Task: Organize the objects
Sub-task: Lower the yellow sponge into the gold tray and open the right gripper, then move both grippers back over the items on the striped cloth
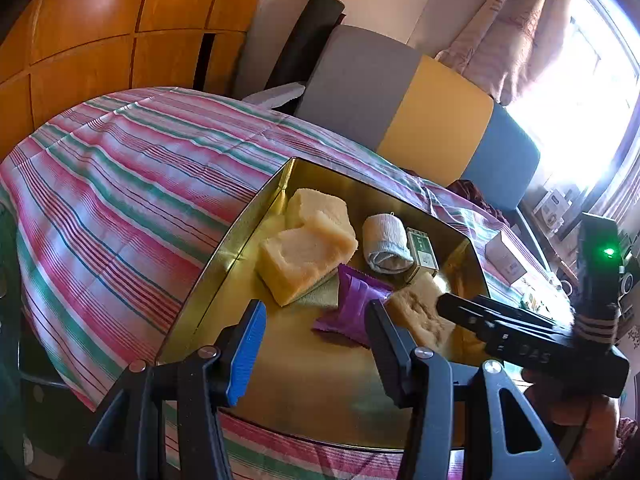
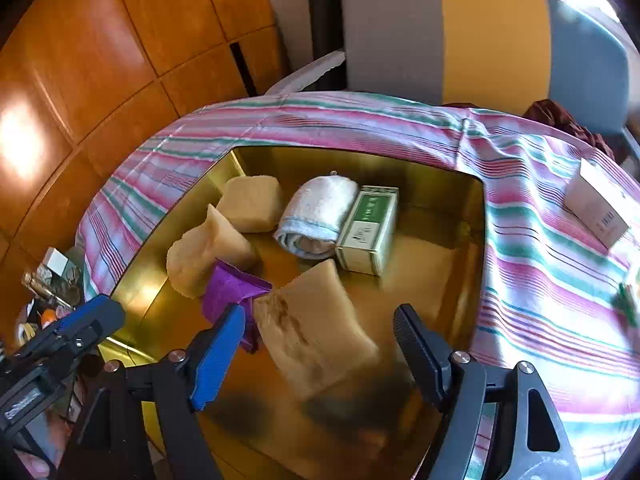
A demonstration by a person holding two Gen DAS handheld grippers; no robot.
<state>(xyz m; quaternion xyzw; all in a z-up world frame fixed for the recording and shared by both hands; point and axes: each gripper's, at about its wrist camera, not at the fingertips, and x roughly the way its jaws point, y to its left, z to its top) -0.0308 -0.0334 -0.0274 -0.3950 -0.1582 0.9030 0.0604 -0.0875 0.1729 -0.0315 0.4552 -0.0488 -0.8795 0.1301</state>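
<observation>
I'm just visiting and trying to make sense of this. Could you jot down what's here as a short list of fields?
Setting: gold tin tray on a striped cloth
In the tray: three sponges, rolled towel, green box, purple packet
Outside the tray: white carton on the cloth
Left hand-held gripper: open, empty, over the tray's near end
Right hand-held gripper: jaws apart, nearest sponge between them, pads not pressing it
Background: grey, yellow and blue chair
</observation>
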